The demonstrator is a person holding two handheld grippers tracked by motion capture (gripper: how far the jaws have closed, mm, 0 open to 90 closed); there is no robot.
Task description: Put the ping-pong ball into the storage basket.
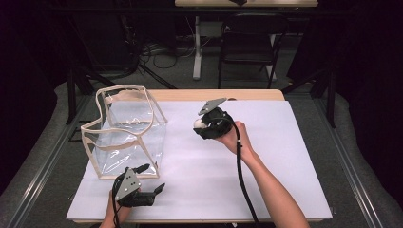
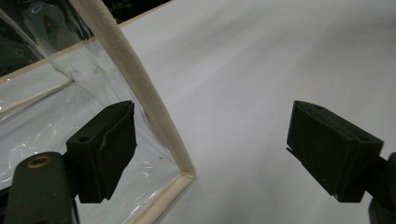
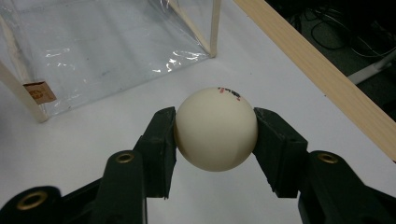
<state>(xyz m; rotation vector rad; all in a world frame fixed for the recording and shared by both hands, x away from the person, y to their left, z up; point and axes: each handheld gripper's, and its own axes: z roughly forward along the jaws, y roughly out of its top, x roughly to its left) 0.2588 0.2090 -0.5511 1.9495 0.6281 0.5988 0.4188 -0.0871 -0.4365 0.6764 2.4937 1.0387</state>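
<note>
- High view, left side: the clear bag point(image 1: 126, 130) with cream edging stands open on the white table sheet point(image 1: 266, 156).
- Left gripper point(image 1: 151, 179) sits just beside the bag's near corner, jaws spread wide with nothing between them.
- Right of the bag, the right gripper point(image 1: 201, 124) clamps a cream ball point(image 3: 215, 128) between both pads, apart from the bag.
</note>
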